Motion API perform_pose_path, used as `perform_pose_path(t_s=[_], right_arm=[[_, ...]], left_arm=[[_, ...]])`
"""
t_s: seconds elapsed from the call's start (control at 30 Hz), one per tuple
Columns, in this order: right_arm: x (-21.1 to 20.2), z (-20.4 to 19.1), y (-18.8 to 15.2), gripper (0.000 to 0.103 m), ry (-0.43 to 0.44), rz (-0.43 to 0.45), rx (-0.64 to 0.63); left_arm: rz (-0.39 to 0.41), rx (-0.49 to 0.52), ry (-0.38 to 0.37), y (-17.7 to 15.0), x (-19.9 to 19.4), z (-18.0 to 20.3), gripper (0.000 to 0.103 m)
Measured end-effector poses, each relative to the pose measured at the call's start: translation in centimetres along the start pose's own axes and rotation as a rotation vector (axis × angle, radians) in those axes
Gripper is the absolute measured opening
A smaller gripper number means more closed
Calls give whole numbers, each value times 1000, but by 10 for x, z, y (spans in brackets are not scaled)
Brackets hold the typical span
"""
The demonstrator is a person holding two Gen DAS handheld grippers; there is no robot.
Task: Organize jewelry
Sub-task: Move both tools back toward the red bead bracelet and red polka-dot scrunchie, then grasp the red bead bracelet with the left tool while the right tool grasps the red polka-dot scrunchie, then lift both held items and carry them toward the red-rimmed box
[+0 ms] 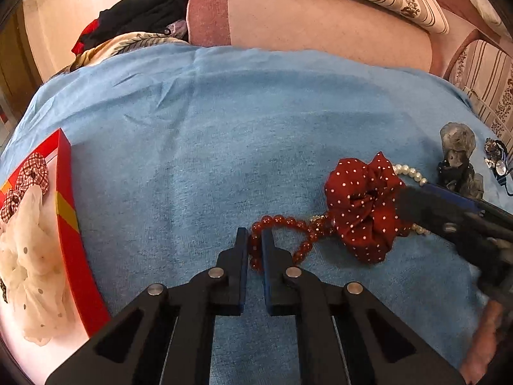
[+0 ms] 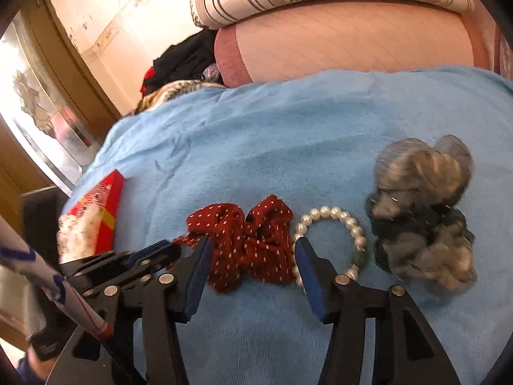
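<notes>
- The left tongs (image 1: 255, 240) are clamped on the near loop of the red bead bracelet (image 1: 282, 224), which lies on the blue cloth (image 1: 208, 134) with its far end tucked under the red dotted scrunchie (image 1: 362, 211).
- The right tongs (image 2: 253, 250) stand spread, straddling that scrunchie without pressing it; the pearl bracelet (image 2: 333, 221) curls just past their 3 o'clock finger.
- Risk 1: lifting the red beads now would likely drag the scrunchie along, since it sits on the strand.
- Risk 2: closing the right tongs could snag the pearl loop at 3 o'clock, because 1 finger touches it.
- Risk 3: the 2 tools are close together, so a sideways swing may knock them against each other.
- The red box (image 1: 69, 224) at 9 o'clock in the left view already holds a white scrunchie (image 1: 29, 272) and a checked one; its raised rim must be cleared.
- Open cloth runs toward 12 o'clock; a grey scrunchie (image 2: 423, 211) crowds 2 o'clock in the right view.
</notes>
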State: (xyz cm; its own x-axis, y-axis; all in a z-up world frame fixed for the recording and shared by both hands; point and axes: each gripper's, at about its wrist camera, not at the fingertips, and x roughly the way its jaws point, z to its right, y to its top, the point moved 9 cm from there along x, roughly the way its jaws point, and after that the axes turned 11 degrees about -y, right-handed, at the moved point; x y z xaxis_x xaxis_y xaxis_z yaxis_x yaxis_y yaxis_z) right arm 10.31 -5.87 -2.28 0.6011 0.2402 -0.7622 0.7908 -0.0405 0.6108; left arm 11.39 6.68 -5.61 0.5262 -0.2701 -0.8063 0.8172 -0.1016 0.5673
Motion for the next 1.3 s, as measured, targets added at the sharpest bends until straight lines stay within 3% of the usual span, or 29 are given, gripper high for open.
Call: perform_pose_path(t_s=[0.03, 0.07, 0.1, 0.17, 0.37, 0.57, 1.3], right_arm=[[9, -4, -3, 51, -11, -23, -28], [13, -6, -4, 38, -25, -32, -43], [15, -6, -6, 17, -35, -35, -53], [11, -5, -6, 12, -34, -23, -59], [-36, 2, 14, 11, -2, 105, -27], [-66, 11, 25, 11, 29, 167, 14], [-80, -7, 18, 11, 31, 200, -36]], left_arm=[[0, -2, -4, -1, -1, -1, 7], [-1, 0, -8, -1, -1, -1, 7], [0, 1, -12, -1, -2, -1, 7], [5, -12, -27, -1, -2, -3, 7], [67, -32, -66, 10, -16, -2, 7], [131, -52, -121, 19, -39, 2, 7], [288, -35, -174, 28, -117, 4, 7]])
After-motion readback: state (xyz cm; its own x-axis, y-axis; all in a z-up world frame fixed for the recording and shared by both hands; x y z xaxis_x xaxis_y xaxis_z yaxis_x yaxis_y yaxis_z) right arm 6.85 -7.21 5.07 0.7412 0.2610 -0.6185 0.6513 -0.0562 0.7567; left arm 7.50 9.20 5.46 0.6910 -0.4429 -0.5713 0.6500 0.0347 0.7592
